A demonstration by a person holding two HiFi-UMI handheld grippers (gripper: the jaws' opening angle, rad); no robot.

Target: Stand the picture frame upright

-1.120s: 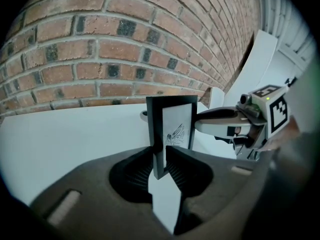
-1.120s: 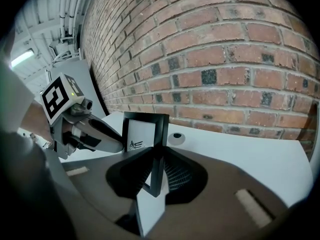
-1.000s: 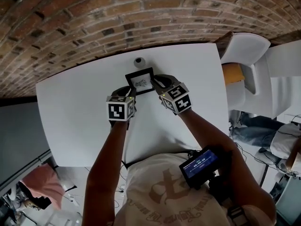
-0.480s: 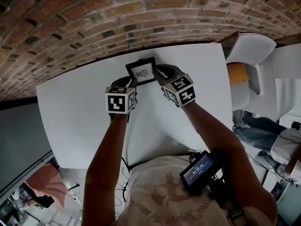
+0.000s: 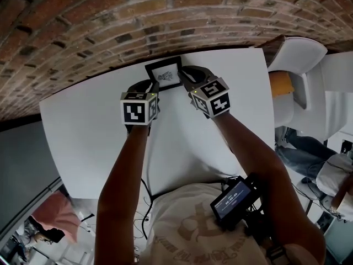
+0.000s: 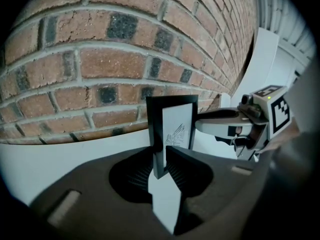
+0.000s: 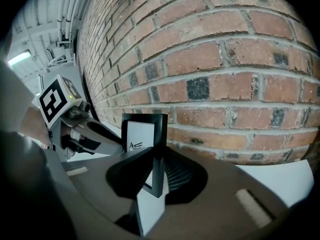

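Note:
A small black picture frame (image 5: 164,73) with a white mat and a little drawing stands near the far edge of the white table (image 5: 83,131), close to the brick wall. My left gripper (image 5: 151,87) is shut on its left edge, and my right gripper (image 5: 185,77) is shut on its right edge. In the left gripper view the frame (image 6: 172,129) rises upright from between the pads of my left gripper (image 6: 160,166), with the other gripper's fingers (image 6: 212,126) reaching in from the right. The right gripper view shows the frame (image 7: 145,134) pinched in my right gripper (image 7: 156,176).
The brick wall (image 5: 110,21) runs right behind the table's far edge. White chairs (image 5: 298,59) stand off the table's right side. A handheld screen (image 5: 234,196) hangs at the person's waist. Bare tabletop lies to the left and right of the grippers.
Both grippers have carried the frame away from me toward the brick wall, still gripping its two side edges. A small round object seen behind the frame earlier is no longer in sight.

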